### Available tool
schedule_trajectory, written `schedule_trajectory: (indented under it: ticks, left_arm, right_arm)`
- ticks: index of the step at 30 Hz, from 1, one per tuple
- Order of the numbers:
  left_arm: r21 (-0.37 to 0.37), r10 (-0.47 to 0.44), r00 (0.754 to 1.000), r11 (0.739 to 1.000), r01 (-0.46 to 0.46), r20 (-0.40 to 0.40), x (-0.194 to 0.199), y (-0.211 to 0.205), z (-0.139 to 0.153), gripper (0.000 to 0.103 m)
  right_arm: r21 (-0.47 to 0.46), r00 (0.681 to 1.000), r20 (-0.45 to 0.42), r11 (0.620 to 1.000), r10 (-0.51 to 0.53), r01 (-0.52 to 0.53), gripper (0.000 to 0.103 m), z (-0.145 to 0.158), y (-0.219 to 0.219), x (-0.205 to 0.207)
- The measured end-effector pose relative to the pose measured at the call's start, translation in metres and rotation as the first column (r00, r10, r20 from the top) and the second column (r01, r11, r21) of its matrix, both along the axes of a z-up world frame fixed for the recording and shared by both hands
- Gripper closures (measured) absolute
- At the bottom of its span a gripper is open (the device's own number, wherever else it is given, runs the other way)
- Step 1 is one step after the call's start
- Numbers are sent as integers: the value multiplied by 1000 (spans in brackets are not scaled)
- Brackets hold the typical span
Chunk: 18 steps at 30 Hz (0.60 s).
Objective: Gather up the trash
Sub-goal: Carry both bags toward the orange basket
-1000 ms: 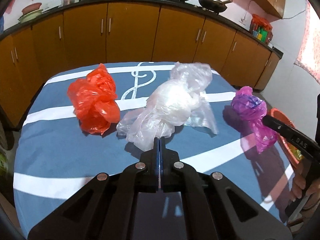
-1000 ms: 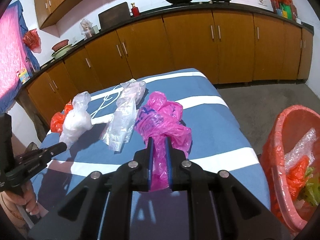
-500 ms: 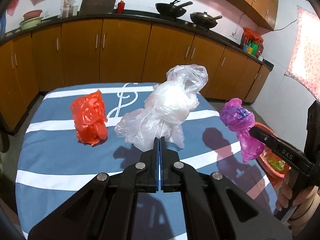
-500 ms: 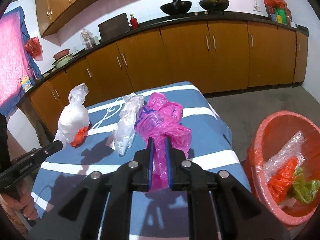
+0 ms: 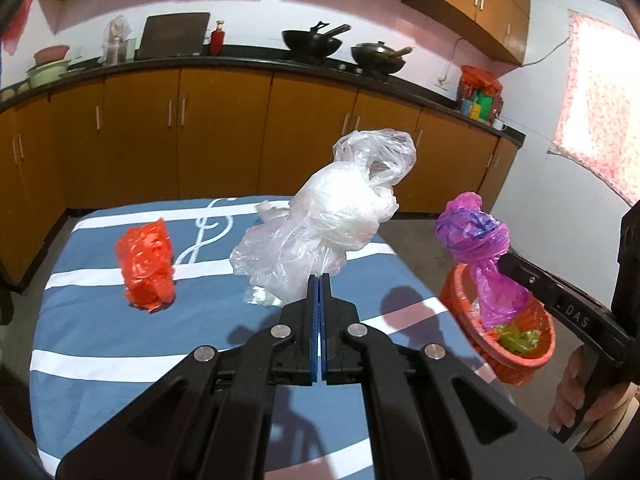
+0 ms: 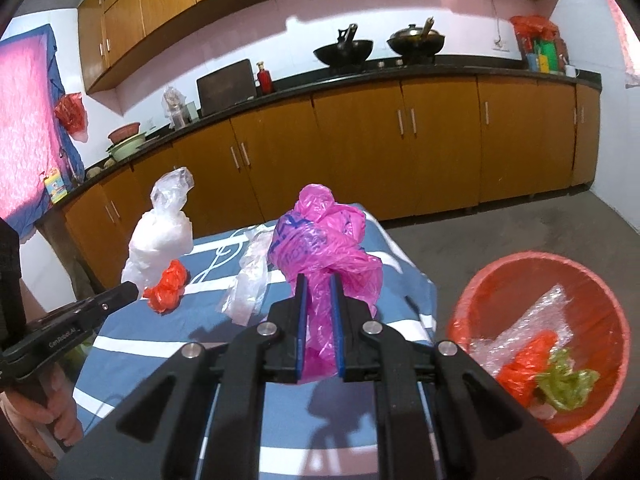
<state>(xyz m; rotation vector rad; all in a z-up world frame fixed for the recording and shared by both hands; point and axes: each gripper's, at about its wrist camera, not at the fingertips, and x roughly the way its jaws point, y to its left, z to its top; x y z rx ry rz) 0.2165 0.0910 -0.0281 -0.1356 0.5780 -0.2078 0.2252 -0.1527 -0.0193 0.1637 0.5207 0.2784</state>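
Left wrist view: the left gripper (image 5: 319,280) is closed tight on a thin edge of the clear white plastic bag (image 5: 336,216), which is held above the blue striped table (image 5: 100,332). The right gripper (image 6: 319,288) is clamped on the tail of the knotted pink bag (image 6: 320,244), raised beside the table. An orange bag (image 5: 147,264) is left lying on the cloth. The red basin (image 6: 600,288) of trash is seen on the floor just beside the table.

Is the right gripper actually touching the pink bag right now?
Touching. In the right wrist view the right gripper has both pads pressed on the pink bag's twisted neck, the plastic squeezed between them and lifted clear of the table.
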Motion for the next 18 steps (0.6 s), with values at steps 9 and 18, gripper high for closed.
schedule_trajectory:
  ticks: [9,18]
  left_arm:
    - [-10,-40,999,999,40,12,-3,-40,9,103]
    - [-24,-125,992,992,125,8,0,-93,10,103]
  right_arm:
    - [-5,998,37,998,-60,60,91,11,-31,-19]
    - [-16,989,52,990,-142,143,91,14,-76,-32]
